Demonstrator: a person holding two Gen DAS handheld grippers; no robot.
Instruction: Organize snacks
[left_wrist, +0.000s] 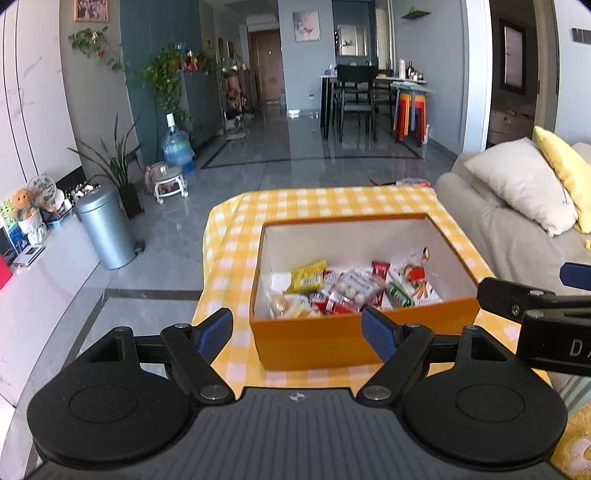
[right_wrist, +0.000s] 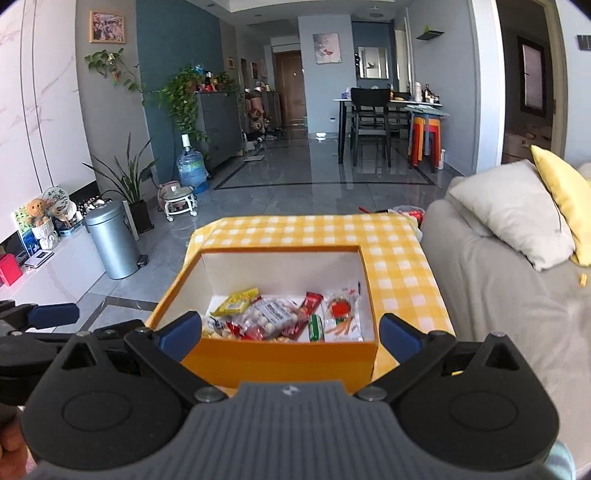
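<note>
My left gripper (left_wrist: 297, 332) and right gripper (right_wrist: 290, 334) hang wide open and empty (side by side) before the orange cardboard box (right_wrist: 280, 360) on the yellow checked tablecloth (right_wrist: 399, 258). The wrapped snack packets (right_wrist: 284, 317) lie inside; sorted or awaiting sorting, undeterminable.

Bright daylight, floor (left_wrist: 295, 147) glare, fisheye warp at edges, slight blur nr box (right_wrist: 280, 358).

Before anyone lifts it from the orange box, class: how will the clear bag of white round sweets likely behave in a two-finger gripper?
The clear bag of sweets looks like thin glossy film, so it is probably floppy and somewhat slippery. The loose round pieces inside would likely shift and sag below the grip. It lies atop other packets in the orange box, so probably light.
</note>
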